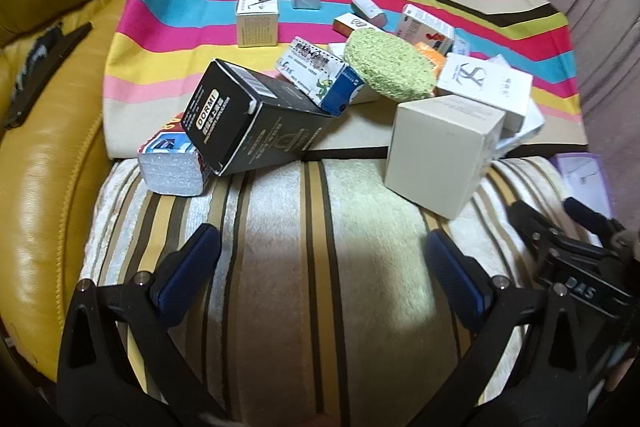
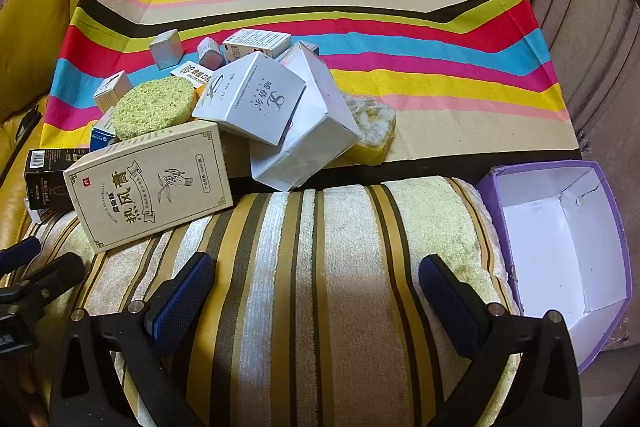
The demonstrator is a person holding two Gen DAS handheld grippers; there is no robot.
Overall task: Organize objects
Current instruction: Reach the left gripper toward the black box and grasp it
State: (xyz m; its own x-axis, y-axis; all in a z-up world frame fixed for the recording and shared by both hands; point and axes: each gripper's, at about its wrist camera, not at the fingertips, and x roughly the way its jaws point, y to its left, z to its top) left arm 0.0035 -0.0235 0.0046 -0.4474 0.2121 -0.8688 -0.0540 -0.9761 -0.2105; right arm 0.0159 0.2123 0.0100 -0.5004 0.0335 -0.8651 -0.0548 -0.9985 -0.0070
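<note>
Hovering with jaws wide and empty, the left gripper [image 1: 322, 263] and right gripper [image 2: 316, 287] face light, stiff cardboard boxes [image 2: 248, 95] heaped at the striped cloth's [image 2: 440, 67] near-left edge, probably best pinched across flat sides, beside the purple box [image 2: 560, 227].

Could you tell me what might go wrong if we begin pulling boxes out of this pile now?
1. The black DORMI box leans tilted on a foam-ended box; moving either may topple the other.
2. The green sponge rests atop boxes and could roll off.
3. The cream box overhangs the striped cushion and might slide.
</note>
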